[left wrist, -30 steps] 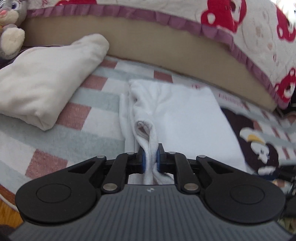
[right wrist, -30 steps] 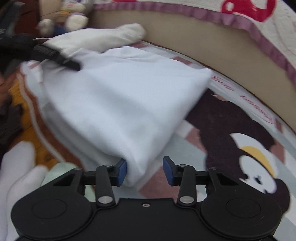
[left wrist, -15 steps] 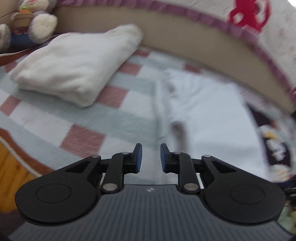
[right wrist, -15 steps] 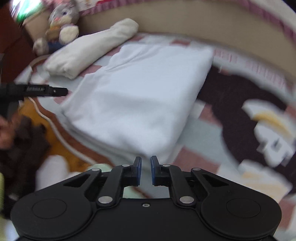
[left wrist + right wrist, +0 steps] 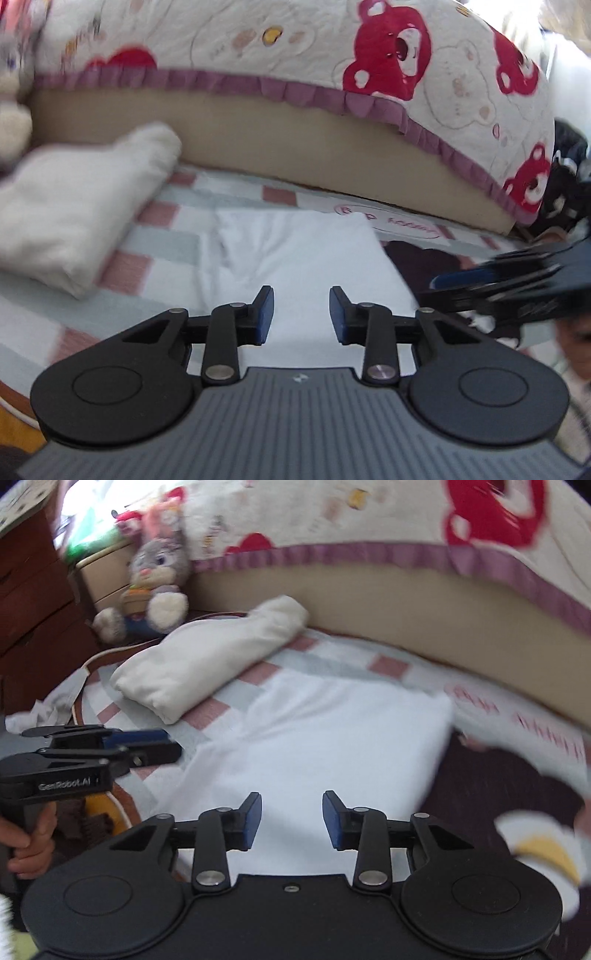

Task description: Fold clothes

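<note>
A white garment (image 5: 306, 254) (image 5: 332, 738) lies folded into a flat rectangle on the checked mat (image 5: 162, 236). My left gripper (image 5: 301, 314) hovers above its near edge, jaws opening, nothing between them. My right gripper (image 5: 291, 819) hangs over the garment's near side, its jaws also opening and empty. Each gripper shows in the other's view: the right gripper (image 5: 517, 284) at the right edge, the left gripper (image 5: 110, 746) at the left, held by a hand (image 5: 26, 845).
A folded cream garment (image 5: 74, 218) (image 5: 207, 661) lies left of the white one. A plush rabbit (image 5: 155, 587) sits at the back left. A bed side (image 5: 295, 147) with a bear-print cover (image 5: 332, 55) runs behind. The mat's dark cartoon patch (image 5: 517, 782) lies right.
The left gripper let go of the white garment's fold and lifted away, opening. The right gripper closed briefly, then opened again while rising. The garment now lies flat.
</note>
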The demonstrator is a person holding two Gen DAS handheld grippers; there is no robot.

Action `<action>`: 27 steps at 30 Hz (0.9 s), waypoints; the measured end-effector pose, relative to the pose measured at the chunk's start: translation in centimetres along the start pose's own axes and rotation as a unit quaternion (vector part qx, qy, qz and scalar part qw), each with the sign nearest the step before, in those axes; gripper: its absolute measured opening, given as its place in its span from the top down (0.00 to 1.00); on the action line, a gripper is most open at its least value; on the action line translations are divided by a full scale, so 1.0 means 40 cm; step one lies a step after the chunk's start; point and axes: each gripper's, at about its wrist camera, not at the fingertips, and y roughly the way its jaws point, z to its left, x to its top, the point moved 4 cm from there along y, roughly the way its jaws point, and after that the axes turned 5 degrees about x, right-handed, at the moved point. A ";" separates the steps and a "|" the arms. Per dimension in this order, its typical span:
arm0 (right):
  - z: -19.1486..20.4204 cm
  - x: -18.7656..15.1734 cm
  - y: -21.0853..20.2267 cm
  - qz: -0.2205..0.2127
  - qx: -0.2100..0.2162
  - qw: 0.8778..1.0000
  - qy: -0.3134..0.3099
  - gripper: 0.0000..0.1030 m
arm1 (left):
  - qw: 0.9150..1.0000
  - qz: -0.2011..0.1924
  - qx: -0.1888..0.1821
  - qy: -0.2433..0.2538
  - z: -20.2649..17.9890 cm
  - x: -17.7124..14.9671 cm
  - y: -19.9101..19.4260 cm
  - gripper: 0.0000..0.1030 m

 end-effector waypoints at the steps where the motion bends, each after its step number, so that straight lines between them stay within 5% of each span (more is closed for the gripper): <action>1: 0.004 0.004 0.025 0.000 -0.002 1.000 -0.022 0.60 | 1.000 0.021 0.005 -0.016 0.011 -0.013 0.025 0.71; 4: 0.030 -0.006 0.094 0.018 -0.027 0.994 -0.102 0.60 | 0.990 0.117 0.071 -0.033 0.047 -0.069 0.102 0.73; 8: 0.053 -0.046 0.128 0.034 -0.034 0.989 -0.141 0.52 | 0.986 0.138 0.088 -0.014 0.060 -0.120 0.114 0.75; 12: 0.038 -0.125 0.152 0.071 0.032 0.995 -0.067 0.49 | 0.984 0.148 0.096 -0.035 0.082 -0.123 0.112 0.83; 17: 0.017 -0.169 0.151 0.107 0.115 0.987 0.024 0.46 | 0.976 0.173 0.121 -0.047 0.087 -0.106 0.105 0.89; 19: -0.001 -0.169 0.146 0.125 0.158 0.977 0.068 0.46 | 0.977 0.167 0.127 -0.037 0.077 -0.079 0.089 0.88; 21: -0.018 -0.165 0.142 0.147 0.196 0.965 0.099 0.46 | 0.981 0.130 0.146 -0.002 0.056 -0.040 0.070 0.65; 23: -0.035 -0.152 0.131 0.154 0.225 0.955 0.115 0.46 | 0.987 0.090 0.133 0.017 0.033 -0.001 0.058 0.54; 27: -0.099 -0.109 0.081 0.083 0.235 0.955 0.158 0.46 | 0.994 0.080 0.067 -0.014 0.023 0.033 0.105 0.54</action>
